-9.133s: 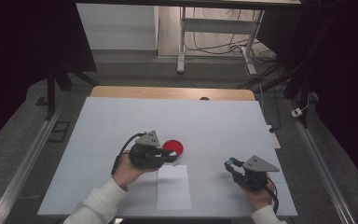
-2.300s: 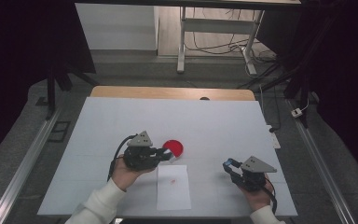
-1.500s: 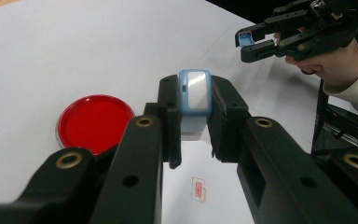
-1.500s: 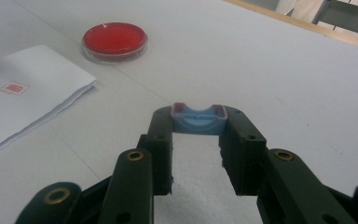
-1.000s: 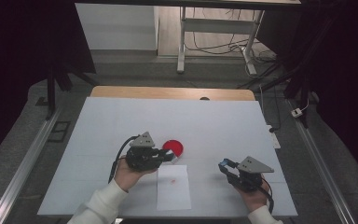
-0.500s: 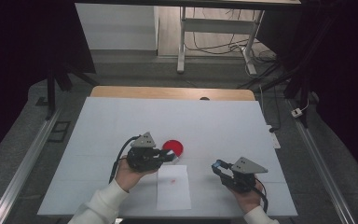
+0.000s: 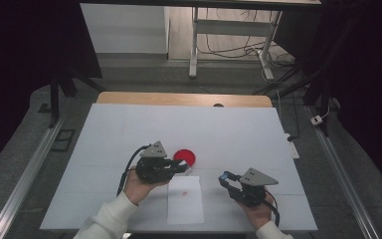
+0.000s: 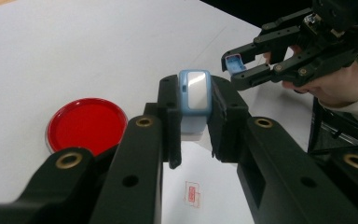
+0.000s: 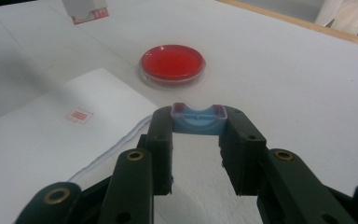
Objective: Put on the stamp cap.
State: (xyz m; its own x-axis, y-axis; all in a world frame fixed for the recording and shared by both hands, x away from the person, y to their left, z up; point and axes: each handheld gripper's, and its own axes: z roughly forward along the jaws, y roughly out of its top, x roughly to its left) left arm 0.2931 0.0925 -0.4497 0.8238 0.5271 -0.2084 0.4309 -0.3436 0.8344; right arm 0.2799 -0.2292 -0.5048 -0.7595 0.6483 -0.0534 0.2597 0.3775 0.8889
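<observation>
Left claw (image 8: 193, 121) clamps a blue-topped stamp (image 8: 194, 93); right claw (image 9: 198, 135) clamps its blue cap (image 9: 198, 119). Misaligned recapping could drop either onto the bench (image 7: 238, 134).

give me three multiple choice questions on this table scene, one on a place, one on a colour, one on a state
1. Where is the stamped mark? A on the paper sheet B on the round dish C on the bare table
2. What colour is the round dish? A green B red C yellow
3. How is the right gripper? A wide open, empty B lying on the table C shut on a small blue cap

Answers:
1 A, the mark lies on the paper sheet.
2 B, the round dish shows red.
3 C, the right gripper pinches the small blue cap.
</observation>
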